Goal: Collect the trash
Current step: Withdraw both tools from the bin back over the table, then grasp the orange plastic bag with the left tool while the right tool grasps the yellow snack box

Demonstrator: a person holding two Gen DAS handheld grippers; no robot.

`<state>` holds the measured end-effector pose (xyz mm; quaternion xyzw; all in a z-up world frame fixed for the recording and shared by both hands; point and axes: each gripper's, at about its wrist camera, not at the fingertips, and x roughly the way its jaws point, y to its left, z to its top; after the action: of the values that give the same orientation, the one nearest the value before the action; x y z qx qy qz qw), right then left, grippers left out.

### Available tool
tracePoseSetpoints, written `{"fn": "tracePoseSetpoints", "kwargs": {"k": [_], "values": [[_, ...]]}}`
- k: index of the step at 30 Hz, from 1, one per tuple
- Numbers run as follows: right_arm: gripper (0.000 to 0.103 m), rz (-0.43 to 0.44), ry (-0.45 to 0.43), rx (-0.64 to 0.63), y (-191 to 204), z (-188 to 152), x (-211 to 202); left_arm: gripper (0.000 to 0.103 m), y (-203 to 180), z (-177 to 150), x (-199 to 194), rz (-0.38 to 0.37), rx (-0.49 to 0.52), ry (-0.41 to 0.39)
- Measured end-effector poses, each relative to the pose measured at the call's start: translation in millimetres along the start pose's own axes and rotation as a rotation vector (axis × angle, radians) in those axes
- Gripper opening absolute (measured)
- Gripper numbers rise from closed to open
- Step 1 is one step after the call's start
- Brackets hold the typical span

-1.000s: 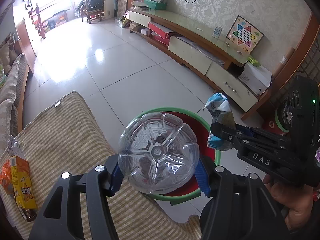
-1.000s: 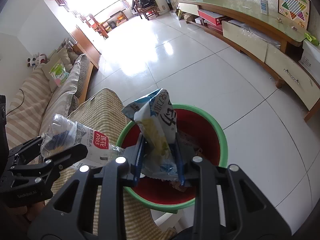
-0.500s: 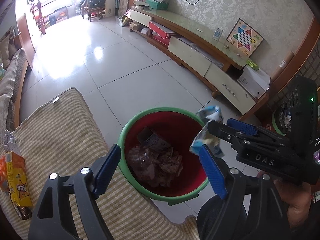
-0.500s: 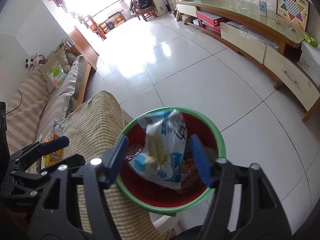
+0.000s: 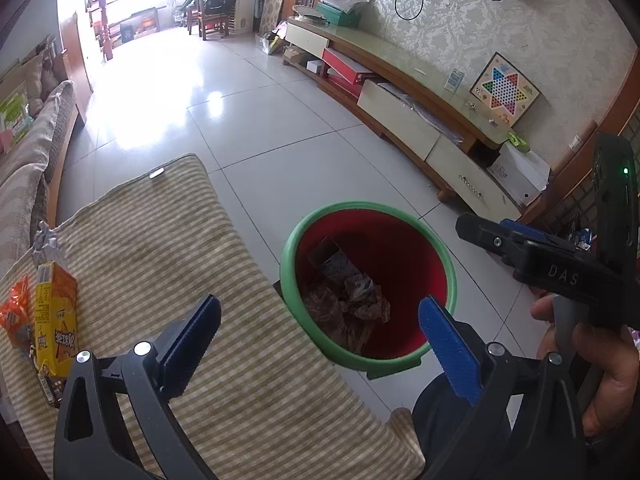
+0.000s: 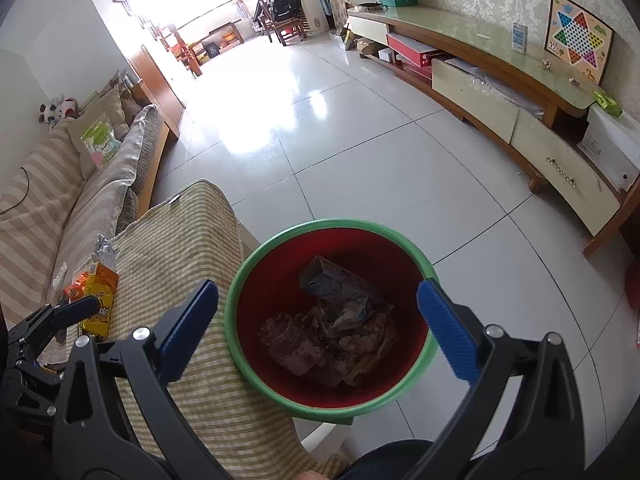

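A red bin with a green rim [image 5: 288, 264] [image 6: 236, 292] stands on the floor beside a striped cloth [image 5: 160, 248]. It holds crumpled wrappers [image 6: 352, 312], a grey carton [image 6: 332, 280] and a clear bottle [image 6: 288, 344]. My left gripper [image 5: 320, 312] hangs over the bin's near left rim, jaws opening, nothing between them. My right gripper [image 6: 318, 296] is above the bin, jaws also opening and empty. A yellow-orange snack box [image 5: 56, 316] [image 6: 102, 300], an orange wrapper [image 5: 16, 316] and silver foil [image 5: 46, 240] lie on the cloth at the left.
A long low TV cabinet [image 5: 400, 120] runs along the right wall, with white tiled floor [image 6: 360, 140] between it and the bin. A striped sofa [image 6: 60, 200] lines the left side. A person's hand [image 5: 608, 368] holds the right gripper's handle.
The left gripper let go of the clear bottle and the right let go of the blue snack bag; both fell into the bin. Both jaws spread wide. The left view shifted left over the cloth.
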<state>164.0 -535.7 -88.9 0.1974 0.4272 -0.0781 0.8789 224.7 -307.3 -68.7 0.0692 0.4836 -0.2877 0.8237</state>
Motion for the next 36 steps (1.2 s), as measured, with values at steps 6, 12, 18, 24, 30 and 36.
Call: {"fn": "tracePoseSetpoints", "kwargs": {"k": [6,12,18,24,30,36], "values": [[0.098,0.021,-0.002,-0.034,37.5,-8.6,-7.4,0.095,32.8,-23.4,-33.8,0.027,-0.055,-0.034],[0.098,0.06,0.022,-0.107,90.1,-23.3,-5.7,0.095,81.4,-50.6,-69.6,0.073,-0.149,-0.074],[0.098,0.096,0.052,-0.196,148.7,-40.8,-0.7,0.095,138.1,-84.8,-97.5,0.133,-0.248,-0.1],[0.098,0.121,0.084,-0.295,209.3,-57.1,7.8,0.095,202.0,-123.1,-123.3,0.183,-0.377,-0.131],[0.098,0.142,0.118,-0.37,257.4,-73.8,20.3,0.095,257.1,-150.9,-126.3,0.231,-0.489,-0.126],[0.098,0.152,0.139,-0.418,289.2,-85.2,34.1,0.095,281.3,-152.3,-93.6,0.247,-0.506,-0.067]]}}
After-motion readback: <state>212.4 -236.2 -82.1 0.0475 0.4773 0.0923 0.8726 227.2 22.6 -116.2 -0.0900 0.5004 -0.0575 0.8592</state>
